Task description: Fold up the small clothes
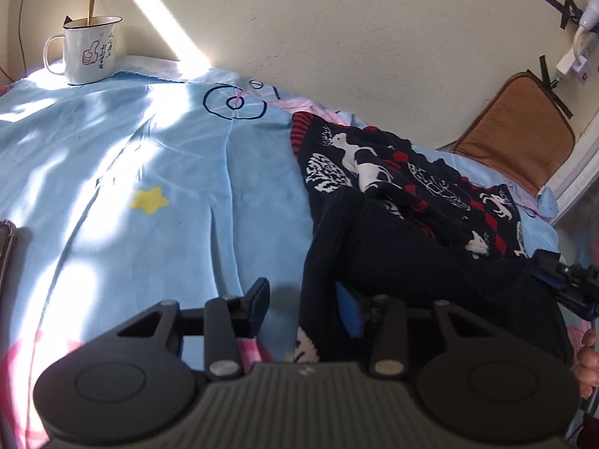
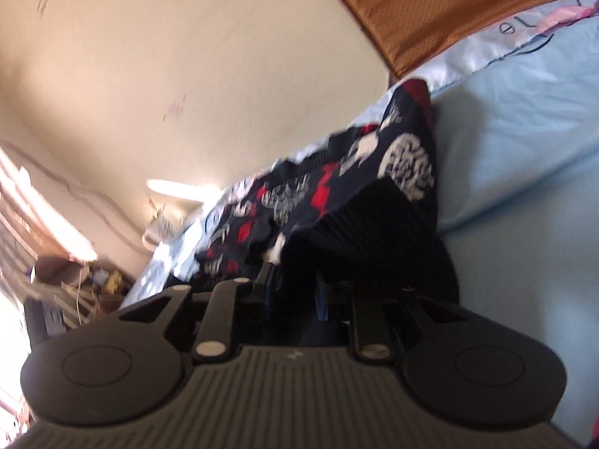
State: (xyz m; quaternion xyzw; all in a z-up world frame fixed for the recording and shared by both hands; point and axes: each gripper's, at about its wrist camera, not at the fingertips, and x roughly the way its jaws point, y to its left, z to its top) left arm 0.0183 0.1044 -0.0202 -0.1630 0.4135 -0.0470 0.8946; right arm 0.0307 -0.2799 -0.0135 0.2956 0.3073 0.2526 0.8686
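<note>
A small dark navy knit sweater [image 1: 404, 224] with white reindeer and red diamonds lies crumpled on the light blue bedsheet [image 1: 149, 172]. My left gripper [image 1: 305, 308] is open, its fingers [image 1: 258, 307] straddling the sweater's dark ribbed edge. The right gripper shows at the right edge of the left wrist view [image 1: 561, 280], on the sweater's other side. In the blurred right wrist view my right gripper [image 2: 292, 284] is shut on the sweater's ribbed hem [image 2: 374, 224], which is lifted and drapes over its fingers.
A white enamel mug [image 1: 88, 52] with a spoon stands at the bed's far left corner by the wall. A brown cushion [image 1: 516, 138] leans against the wall at the right. A phone edge [image 1: 5, 247] lies at the left. Cables and a plug [image 1: 572, 63] hang on the wall.
</note>
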